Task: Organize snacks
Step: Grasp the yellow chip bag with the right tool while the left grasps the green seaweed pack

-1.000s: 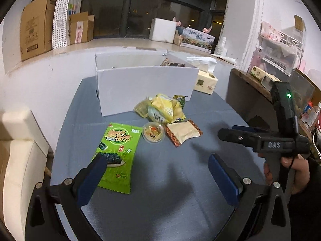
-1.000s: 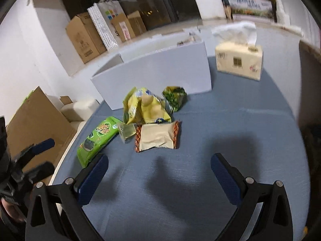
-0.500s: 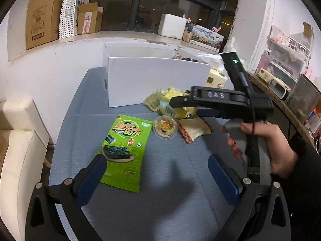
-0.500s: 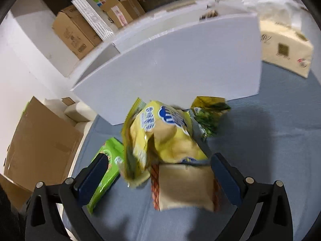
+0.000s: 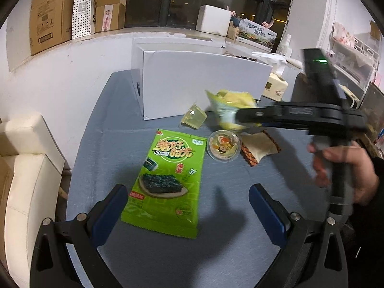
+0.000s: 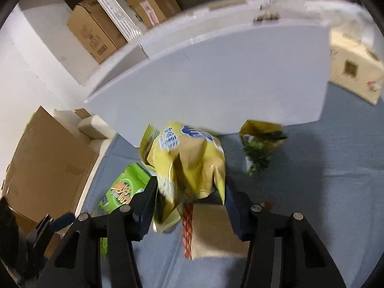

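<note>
My right tongs (image 6: 189, 204) pinch the yellow chip bag (image 6: 189, 165), lifted off the desk (image 5: 228, 252) just short of the white box (image 6: 228, 76), which lies straight ahead. My left tongs (image 5: 189, 210) are spread, nearer the green seaweed pack (image 5: 168, 182), its long axis pointing away from me.

Right gripper (image 6: 189, 201) now closing on yellow chip bag (image 6: 189, 163) — bag lifting off table (image 6: 312, 192), previously lying flat.

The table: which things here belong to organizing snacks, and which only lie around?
Job: yellow chip bag in right gripper, green seaweed pack, jelly cup, biscuit packet, white box.
Lying about: tissue box, cardboard boxes.
</note>
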`<state>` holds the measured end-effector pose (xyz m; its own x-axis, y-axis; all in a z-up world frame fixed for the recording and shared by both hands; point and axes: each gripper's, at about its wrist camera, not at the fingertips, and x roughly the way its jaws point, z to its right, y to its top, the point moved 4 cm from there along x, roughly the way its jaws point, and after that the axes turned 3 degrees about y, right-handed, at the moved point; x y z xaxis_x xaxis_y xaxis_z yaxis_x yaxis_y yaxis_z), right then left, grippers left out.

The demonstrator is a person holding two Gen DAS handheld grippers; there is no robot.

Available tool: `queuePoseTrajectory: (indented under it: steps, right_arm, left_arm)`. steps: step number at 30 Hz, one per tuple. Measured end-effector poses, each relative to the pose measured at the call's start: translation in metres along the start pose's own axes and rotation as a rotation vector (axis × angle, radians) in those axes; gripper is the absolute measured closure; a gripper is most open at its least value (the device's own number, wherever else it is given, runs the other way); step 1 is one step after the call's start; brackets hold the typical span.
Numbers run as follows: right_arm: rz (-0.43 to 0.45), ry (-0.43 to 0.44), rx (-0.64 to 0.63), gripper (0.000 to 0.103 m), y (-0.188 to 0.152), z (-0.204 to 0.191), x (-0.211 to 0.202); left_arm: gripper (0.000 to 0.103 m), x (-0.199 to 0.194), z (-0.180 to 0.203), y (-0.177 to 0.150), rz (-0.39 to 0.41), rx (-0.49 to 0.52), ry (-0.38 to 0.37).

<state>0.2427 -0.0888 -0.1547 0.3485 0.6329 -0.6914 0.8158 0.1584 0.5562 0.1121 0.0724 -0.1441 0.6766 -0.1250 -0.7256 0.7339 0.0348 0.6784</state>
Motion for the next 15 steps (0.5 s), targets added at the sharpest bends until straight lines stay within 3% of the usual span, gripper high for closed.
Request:
queuePoseTrajectory:
  steps: [5, 15]
  right_arm:
    - [0.029, 0.029, -0.024, 0.053, -0.009, -0.007, -0.022]
    - [0.071, 0.04, -0.04, 0.053, -0.037, -0.003, -0.06]
  left_arm:
    - [0.0, 0.013, -0.003, 0.003, -0.03, 0.008, -0.005]
    - [0.0, 0.041, 0.0, 0.009, -0.093, 0.064, -0.03]
